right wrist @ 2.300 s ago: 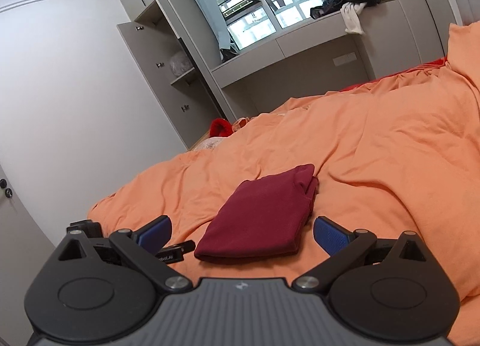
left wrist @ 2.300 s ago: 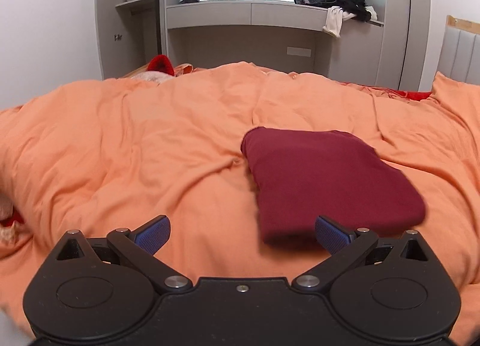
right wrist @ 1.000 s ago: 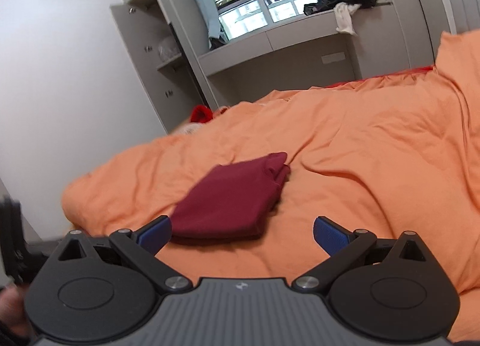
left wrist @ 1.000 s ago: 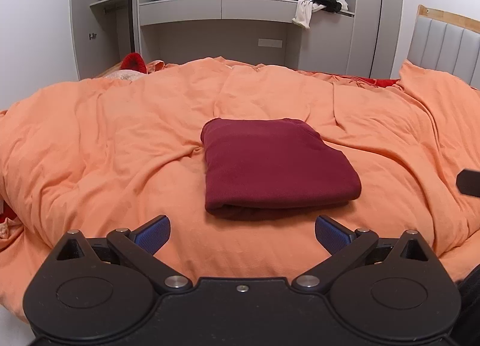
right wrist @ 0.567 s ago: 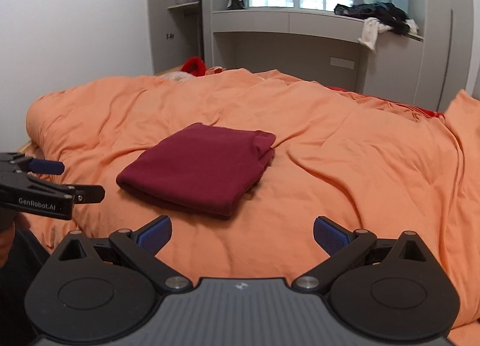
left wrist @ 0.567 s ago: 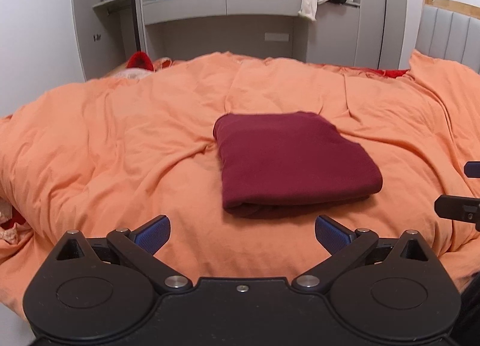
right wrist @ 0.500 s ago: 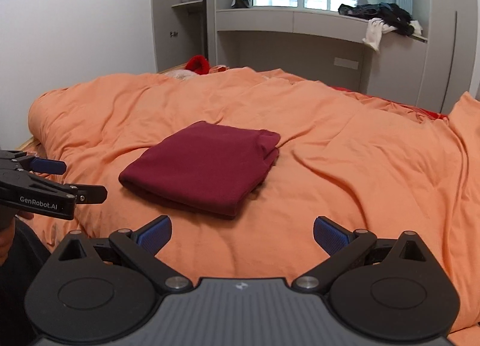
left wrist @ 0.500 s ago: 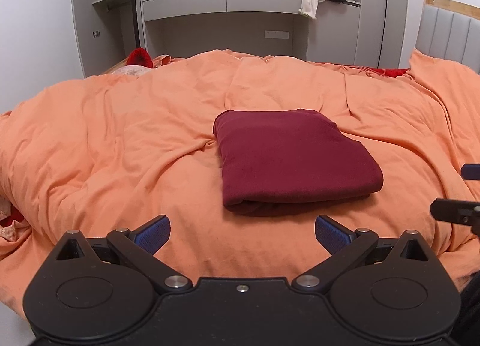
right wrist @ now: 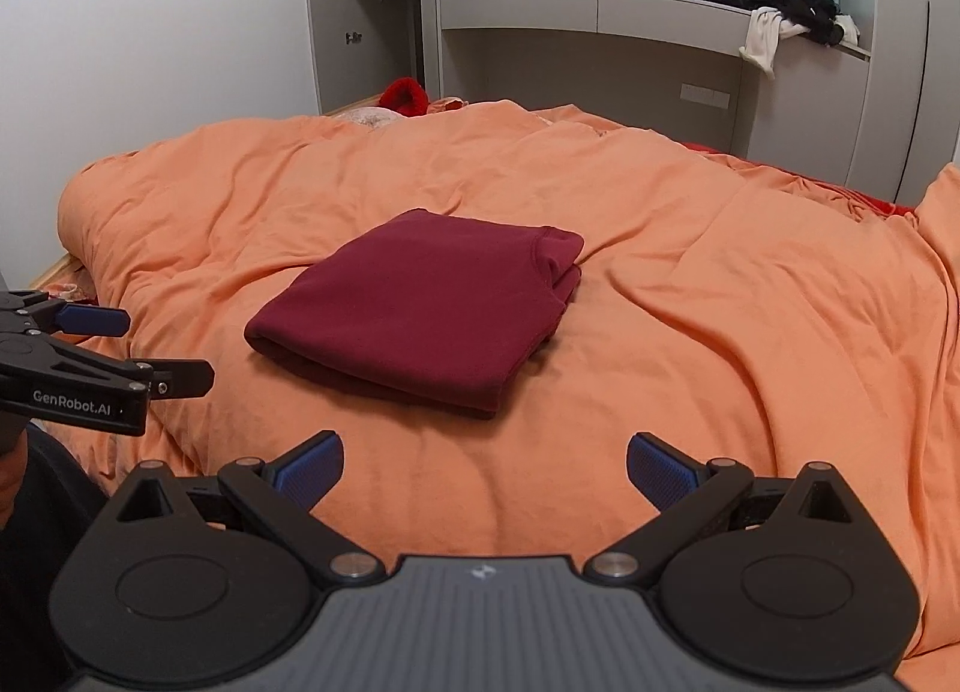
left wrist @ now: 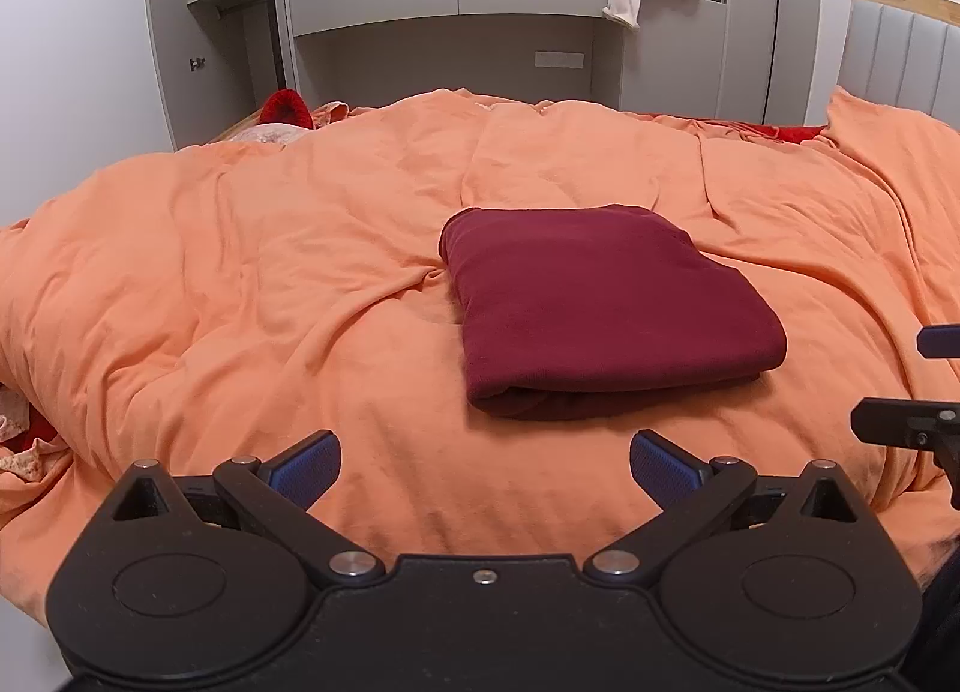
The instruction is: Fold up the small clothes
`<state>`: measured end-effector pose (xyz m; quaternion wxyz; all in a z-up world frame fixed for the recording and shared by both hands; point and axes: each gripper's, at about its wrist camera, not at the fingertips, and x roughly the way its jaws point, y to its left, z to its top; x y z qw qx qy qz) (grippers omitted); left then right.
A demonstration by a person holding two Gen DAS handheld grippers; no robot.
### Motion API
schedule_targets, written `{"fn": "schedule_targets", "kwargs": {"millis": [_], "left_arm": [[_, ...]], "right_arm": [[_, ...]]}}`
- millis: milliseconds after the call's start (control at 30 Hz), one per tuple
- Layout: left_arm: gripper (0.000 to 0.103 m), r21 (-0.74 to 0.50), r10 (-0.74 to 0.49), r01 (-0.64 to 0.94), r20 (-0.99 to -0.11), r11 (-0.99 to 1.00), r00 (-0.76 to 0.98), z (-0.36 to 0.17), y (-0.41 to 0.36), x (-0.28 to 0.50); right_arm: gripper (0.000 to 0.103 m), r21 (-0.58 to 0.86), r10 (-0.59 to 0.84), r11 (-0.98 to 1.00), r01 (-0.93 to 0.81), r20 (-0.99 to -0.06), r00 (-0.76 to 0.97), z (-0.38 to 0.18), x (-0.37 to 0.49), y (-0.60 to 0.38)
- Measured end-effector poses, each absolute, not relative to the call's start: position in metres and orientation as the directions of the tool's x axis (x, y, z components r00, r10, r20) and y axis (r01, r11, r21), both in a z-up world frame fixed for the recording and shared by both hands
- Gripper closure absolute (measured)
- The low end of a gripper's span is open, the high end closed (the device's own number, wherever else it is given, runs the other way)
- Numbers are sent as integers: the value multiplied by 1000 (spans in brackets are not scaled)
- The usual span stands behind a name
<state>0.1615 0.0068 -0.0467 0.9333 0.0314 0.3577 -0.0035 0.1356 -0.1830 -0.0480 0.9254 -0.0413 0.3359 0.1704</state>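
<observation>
1. The folded maroon garment (left wrist: 606,302) lies flat on the orange duvet (left wrist: 240,284) of the bed, a little right of centre in the left wrist frame and a little left of centre in the right wrist frame (right wrist: 420,302)
2. The left gripper (left wrist: 485,455) has its jaws spread wide and holds nothing; the garment sits ahead of them and slightly to their right, its rolled fold edge facing this camera
3. The right gripper (right wrist: 485,455) is likewise wide apart and empty; the garment lies ahead and to its left, with the stacked loose edges towards the upper right of the bundle
4. In the right wrist frame the long axis runs from lower left to upper right
5. Neither gripper touches the cloth; both hang near its close edge, and I cannot tell which is nearer
6. Judging by the tidy bundle, this piece looks finished
</observation>
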Motion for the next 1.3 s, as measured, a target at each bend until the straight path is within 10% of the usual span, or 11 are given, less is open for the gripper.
{"fn": "schedule_targets", "kwargs": {"millis": [1300], "left_arm": [[1, 103, 43, 34, -661, 994, 749, -41, 6, 159]], "right_arm": [[0, 42, 301, 933, -358, -637, 710, -43, 141, -174]]}}
